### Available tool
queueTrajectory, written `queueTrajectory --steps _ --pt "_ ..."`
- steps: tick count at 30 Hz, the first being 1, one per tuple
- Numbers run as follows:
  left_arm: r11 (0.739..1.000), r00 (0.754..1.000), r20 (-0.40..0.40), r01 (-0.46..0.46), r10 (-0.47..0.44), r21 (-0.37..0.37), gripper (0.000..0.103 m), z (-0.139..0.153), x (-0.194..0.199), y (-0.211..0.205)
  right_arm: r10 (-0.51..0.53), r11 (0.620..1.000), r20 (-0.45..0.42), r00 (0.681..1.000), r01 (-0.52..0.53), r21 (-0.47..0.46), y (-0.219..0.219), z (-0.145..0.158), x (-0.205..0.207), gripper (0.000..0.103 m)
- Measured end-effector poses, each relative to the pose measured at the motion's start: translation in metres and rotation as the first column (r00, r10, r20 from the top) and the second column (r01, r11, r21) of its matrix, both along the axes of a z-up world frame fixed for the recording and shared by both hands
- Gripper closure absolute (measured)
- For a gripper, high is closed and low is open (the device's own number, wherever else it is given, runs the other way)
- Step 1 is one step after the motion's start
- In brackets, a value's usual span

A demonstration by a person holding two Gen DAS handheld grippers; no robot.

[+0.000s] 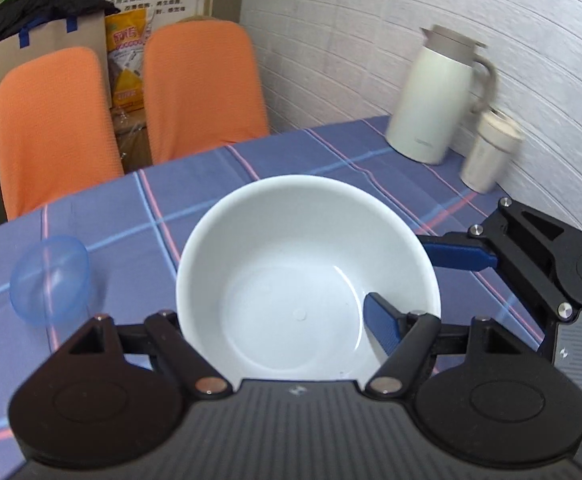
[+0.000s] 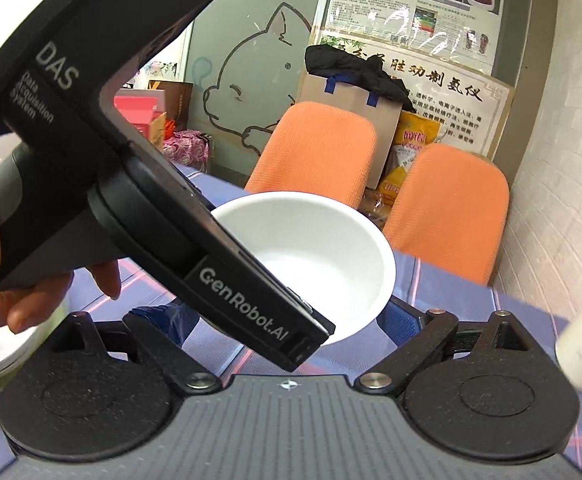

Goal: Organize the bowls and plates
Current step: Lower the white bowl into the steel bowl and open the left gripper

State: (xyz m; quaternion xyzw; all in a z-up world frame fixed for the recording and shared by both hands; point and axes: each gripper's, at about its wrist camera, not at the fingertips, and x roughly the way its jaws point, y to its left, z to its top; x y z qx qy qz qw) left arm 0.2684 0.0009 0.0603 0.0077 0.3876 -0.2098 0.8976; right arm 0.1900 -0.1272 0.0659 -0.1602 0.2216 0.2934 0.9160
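Two claws at one white round plastic bowl (image 1: 291, 280) on blue plaid-clothed counter (image 1: 251, 168). Left claw (image 1: 275, 320) spread, one blue finger (image 1: 383, 326) inside bowl. Right claw (image 1: 447, 254) spread beside bowl's rim. Translucent blue small bowl (image 1: 49, 280) left. Cream jug (image 1: 437, 94), cup (image 1: 489, 150) far, by wall.

Bare tablecloth (image 1: 291, 156) beyond the white bowl (image 1: 291, 264); jug (image 1: 439, 92) and cup (image 1: 491, 148) block the right.
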Motion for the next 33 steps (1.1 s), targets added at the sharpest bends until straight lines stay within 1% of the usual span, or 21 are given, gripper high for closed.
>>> queueTrajectory --steps 5,9,12,14,16,18,21,24,27,30,32,33 --pt "1.000 0.999 -0.043 0.024 -0.023 0.016 0.027 -0.021 -0.046 -0.014 -0.016 1.000 -0.056 0.998 0.016 0.006 -0.009 -0.014 -0.044 0.019" --pt "0.999 0.998 -0.063 0.030 -0.028 0.033 0.027 -0.034 -0.070 -0.020 -0.022 1.000 -0.092 0.996 0.023 0.010 -0.013 -0.027 -0.066 0.019" --pt "0.998 0.998 -0.064 0.030 -0.027 0.049 0.025 -0.041 -0.078 -0.022 -0.017 1.000 -0.105 0.994 0.019 0.010 -0.013 -0.036 -0.070 0.019" --pt "0.997 0.998 -0.064 0.023 -0.019 0.068 0.020 -0.045 -0.080 -0.023 -0.015 1.000 -0.116 0.993 0.015 0.000 -0.012 -0.040 -0.071 0.020" --pt "0.995 0.999 -0.039 0.009 -0.005 0.101 0.012 -0.047 -0.083 -0.024 -0.018 1.000 -0.123 0.992 0.016 -0.017 -0.012 -0.043 -0.072 0.020" --pt "0.994 1.000 -0.029 0.009 -0.006 0.110 0.011 -0.046 -0.084 -0.021 -0.023 0.999 -0.132 0.991 0.019 -0.031 -0.014 -0.046 -0.075 0.020" --pt "0.995 0.999 -0.037 0.006 -0.002 0.096 0.011 -0.043 -0.085 -0.015 -0.040 0.999 -0.142 0.989 0.039 -0.015 -0.022 -0.046 -0.081 0.020" --pt "0.996 0.999 -0.034 -0.007 0.009 0.086 0.010 -0.041 -0.089 -0.010 -0.057 0.998 -0.148 0.987 0.060 0.012 -0.032 -0.046 -0.094 0.020" --pt "0.999 0.999 -0.032 -0.022 0.024 0.044 0.010 -0.035 -0.096 -0.002 -0.073 0.996 -0.139 0.988 0.081 0.049 -0.043 -0.045 -0.113 0.020" --pt "0.999 0.999 -0.011 -0.038 0.038 0.002 0.010 -0.027 -0.102 0.003 -0.104 0.982 -0.095 0.990 0.117 0.148 -0.056 -0.036 -0.122 0.020" --pt "0.999 0.999 0.000 -0.045 0.045 -0.015 0.010 -0.023 -0.105 0.003 -0.143 0.962 -0.068 0.987 0.155 0.223 -0.063 -0.032 -0.118 0.020" --pt "0.999 0.999 0.004 -0.050 0.050 -0.020 0.010 -0.021 -0.106 0.004 -0.147 0.960 -0.078 0.986 0.161 0.231 -0.063 -0.034 -0.112 0.019"
